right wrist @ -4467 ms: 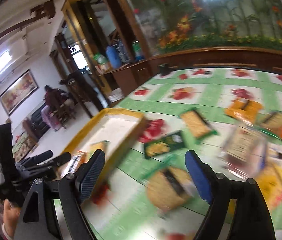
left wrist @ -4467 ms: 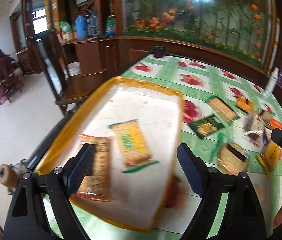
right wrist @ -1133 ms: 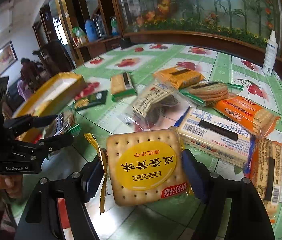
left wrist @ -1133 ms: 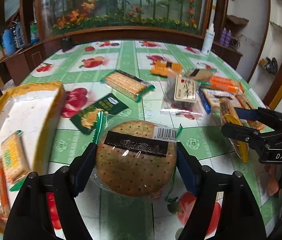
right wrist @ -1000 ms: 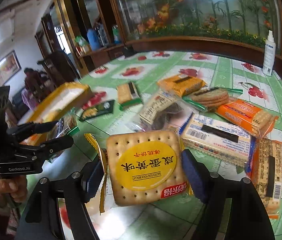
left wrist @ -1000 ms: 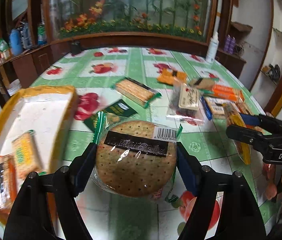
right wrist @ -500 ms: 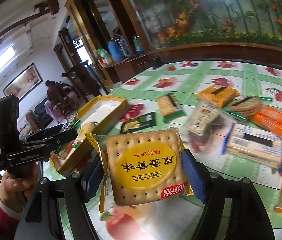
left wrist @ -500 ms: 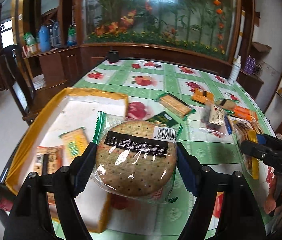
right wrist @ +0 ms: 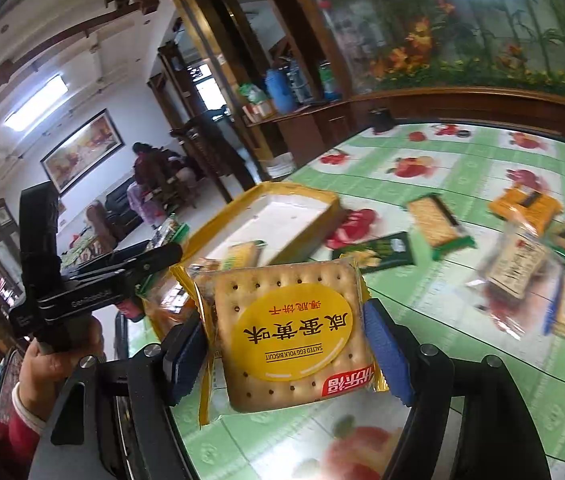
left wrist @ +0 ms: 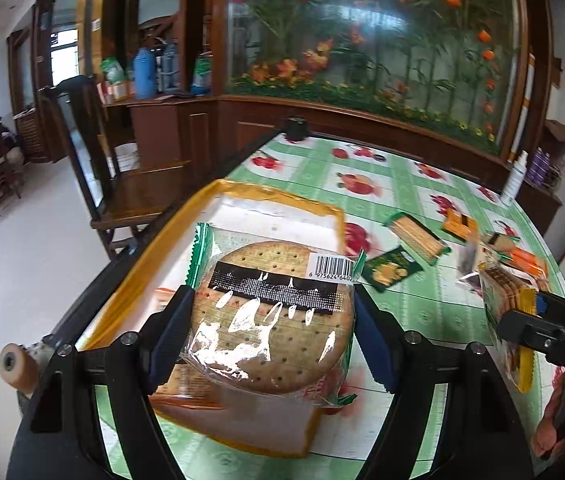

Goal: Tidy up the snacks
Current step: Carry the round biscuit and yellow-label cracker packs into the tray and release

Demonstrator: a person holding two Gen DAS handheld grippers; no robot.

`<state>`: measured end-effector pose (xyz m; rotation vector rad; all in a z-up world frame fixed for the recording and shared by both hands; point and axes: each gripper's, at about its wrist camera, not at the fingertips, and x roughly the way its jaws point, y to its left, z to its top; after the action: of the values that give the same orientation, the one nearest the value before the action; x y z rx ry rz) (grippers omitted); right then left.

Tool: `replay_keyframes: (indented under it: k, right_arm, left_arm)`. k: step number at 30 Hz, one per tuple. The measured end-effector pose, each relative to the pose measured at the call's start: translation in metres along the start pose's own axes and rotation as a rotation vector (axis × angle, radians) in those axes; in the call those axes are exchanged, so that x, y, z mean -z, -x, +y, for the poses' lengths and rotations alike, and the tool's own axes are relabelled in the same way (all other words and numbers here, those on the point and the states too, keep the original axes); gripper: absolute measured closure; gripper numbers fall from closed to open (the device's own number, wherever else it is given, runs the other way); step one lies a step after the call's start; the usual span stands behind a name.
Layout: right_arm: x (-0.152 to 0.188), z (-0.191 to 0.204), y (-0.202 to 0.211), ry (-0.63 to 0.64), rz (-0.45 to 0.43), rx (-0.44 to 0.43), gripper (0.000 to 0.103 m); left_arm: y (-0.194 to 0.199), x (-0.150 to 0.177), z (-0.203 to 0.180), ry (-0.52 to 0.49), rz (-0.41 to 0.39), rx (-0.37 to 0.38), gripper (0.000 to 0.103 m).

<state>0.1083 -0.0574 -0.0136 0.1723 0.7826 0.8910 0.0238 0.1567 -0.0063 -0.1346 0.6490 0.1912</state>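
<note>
the left tool [left wrist: 272, 338] is gripping a round, dimpled biscuit pack [left wrist: 270, 316] in glossy clear wrap, hovering over the yellow tray [left wrist: 274, 196] at 11 o'clock on the tabletop [left wrist: 422, 308]. the right tool [right wrist: 288, 350] is clamping a square cracker pack [right wrist: 290, 332] reading "salted egg yolk biscuit".

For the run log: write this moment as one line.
left gripper: round biscuit pack | right gripper: salted egg yolk biscuit pack | both near yellow tray

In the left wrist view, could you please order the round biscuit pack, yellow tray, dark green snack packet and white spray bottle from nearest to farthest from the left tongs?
1. Round biscuit pack, clamped in the left tongs.
2. Yellow tray, directly beneath.
3. Dark green snack packet, right of the tray.
4. White spray bottle, at the far right table edge.
</note>
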Motion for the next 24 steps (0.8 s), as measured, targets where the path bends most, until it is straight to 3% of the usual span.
replay_keyframes:
  k: [8,14,24]
  right_arm:
    - [-0.022,0.034,-0.038,0.03,0.012,-0.083,0.028]
    - [-0.044,0.043,-0.082,0.008,0.014,-0.123,0.028]
    - [-0.066,0.04,-0.159,-0.007,0.063,-0.1,0.028]
  left_arm:
    - [-0.006,0.002,0.033,0.047,0.0,-0.077,0.026]
    - [-0.013,0.009,0.047,0.069,0.017,-0.089,0.026]
    - [-0.03,0.008,0.045,0.05,0.046,-0.111,0.026]
